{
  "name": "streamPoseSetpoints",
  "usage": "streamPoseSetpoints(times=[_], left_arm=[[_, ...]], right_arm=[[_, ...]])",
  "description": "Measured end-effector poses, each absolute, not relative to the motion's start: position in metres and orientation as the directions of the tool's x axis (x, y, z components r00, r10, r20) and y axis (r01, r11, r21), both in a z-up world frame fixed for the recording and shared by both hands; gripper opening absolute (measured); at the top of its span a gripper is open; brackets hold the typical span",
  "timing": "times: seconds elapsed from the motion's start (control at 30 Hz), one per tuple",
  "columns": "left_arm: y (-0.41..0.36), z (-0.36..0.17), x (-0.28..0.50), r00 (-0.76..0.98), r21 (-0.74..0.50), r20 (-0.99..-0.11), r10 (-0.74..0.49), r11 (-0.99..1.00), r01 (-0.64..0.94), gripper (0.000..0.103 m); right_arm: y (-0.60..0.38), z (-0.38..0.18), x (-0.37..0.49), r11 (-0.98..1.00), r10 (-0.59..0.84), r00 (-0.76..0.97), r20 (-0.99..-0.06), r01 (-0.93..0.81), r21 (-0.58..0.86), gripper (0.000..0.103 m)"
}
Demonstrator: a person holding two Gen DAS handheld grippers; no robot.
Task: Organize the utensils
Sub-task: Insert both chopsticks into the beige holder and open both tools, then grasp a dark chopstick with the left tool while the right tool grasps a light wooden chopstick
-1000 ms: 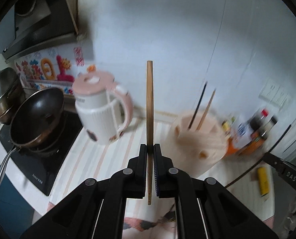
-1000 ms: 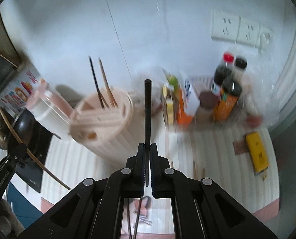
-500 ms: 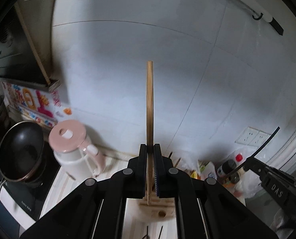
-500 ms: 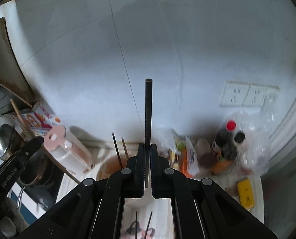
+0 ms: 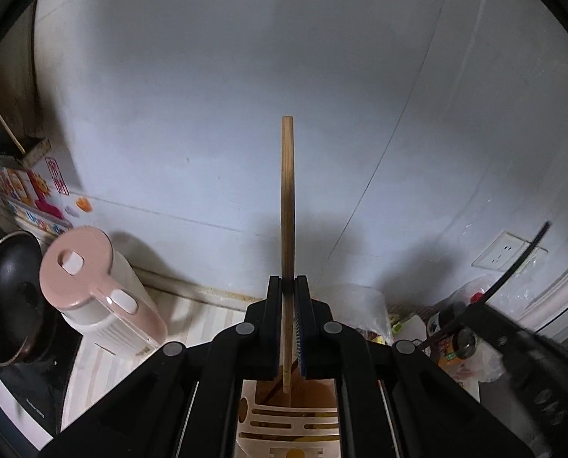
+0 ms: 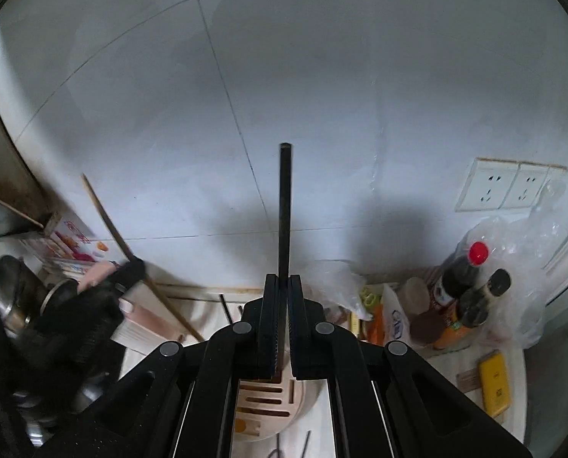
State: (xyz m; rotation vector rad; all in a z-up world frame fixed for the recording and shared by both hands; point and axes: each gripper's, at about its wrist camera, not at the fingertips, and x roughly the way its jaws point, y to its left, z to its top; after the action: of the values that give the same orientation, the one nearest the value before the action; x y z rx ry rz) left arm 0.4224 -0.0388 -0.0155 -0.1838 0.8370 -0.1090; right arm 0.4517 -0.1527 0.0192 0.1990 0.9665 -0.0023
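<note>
Wooden chopstick [image 5: 288, 206] stands upright, pinched in the left gripper [image 5: 288, 328], its lower tip over the slotted utensil holder [image 5: 288, 423]; the right gripper [image 6: 283, 328] clamps a black chopstick [image 6: 285, 210] upright above the same holder [image 6: 280, 404]; a pink kettle [image 5: 93, 286] stands nearer the bench's left edge.

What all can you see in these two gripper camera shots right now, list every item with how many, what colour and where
Wooden chopstick: 1, light brown, upright in the left gripper.
Black chopstick: 1, black, upright in the right gripper.
Utensil holder: 1, beige, slotted top, on the counter below both grippers.
Kettle: 1, pink and white, counter left.
Frying pan: 1, black, on the stove far left.
Sauce bottles: at least 2, dark, one red cap, right corner.
Wall sockets: 2, white, right wall.
Yellow packet: 1, counter far right.
Left gripper: 1, black, shut on the wooden chopstick.
Right gripper: 1, black, shut on the black chopstick.
</note>
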Motion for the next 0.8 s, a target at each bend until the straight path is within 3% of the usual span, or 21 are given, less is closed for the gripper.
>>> streamPoseSetpoints(times=[0.3, 0.47, 0.57, 0.6, 0.63, 0.7, 0.8], left_arm=[[-0.035, -0.041, 0.433, 0.631, -0.185, -0.76, -0.157, 0.982, 0.021, 0.004], [-0.034, -0.051, 0.43, 0.564, -0.231, -0.797, -0.215, 0.972, 0.045, 0.006], [-0.031, -0.043, 0.419, 0.562, -0.231, -0.799, -0.215, 0.972, 0.044, 0.012], [-0.029, -0.039, 0.413, 0.573, -0.213, -0.795, -0.197, 0.976, 0.04, 0.024], [-0.028, -0.035, 0.407, 0.584, -0.202, -0.789, -0.19, 0.978, 0.046, 0.046], [-0.022, -0.028, 0.392, 0.608, -0.164, -0.78, -0.148, 0.986, 0.03, 0.075], [-0.01, -0.029, 0.372, 0.628, -0.13, -0.77, -0.111, 0.991, 0.015, 0.081]], right_arm=[[-0.15, 0.005, 0.457, 0.982, 0.113, 0.539, -0.835, 0.067, 0.176, 0.004], [-0.149, -0.023, 0.463, 0.982, 0.138, 0.46, -0.877, 0.05, 0.181, 0.005], [-0.152, -0.038, 0.465, 0.975, 0.172, 0.394, -0.903, 0.059, 0.212, 0.015], [-0.156, -0.039, 0.463, 0.973, 0.178, 0.392, -0.903, 0.068, 0.221, 0.033], [-0.159, -0.039, 0.46, 0.971, 0.18, 0.396, -0.9, 0.075, 0.228, 0.047], [-0.168, -0.036, 0.451, 0.966, 0.179, 0.415, -0.892, 0.097, 0.239, 0.053], [-0.182, -0.031, 0.433, 0.967, 0.149, 0.446, -0.883, 0.119, 0.223, 0.056]])
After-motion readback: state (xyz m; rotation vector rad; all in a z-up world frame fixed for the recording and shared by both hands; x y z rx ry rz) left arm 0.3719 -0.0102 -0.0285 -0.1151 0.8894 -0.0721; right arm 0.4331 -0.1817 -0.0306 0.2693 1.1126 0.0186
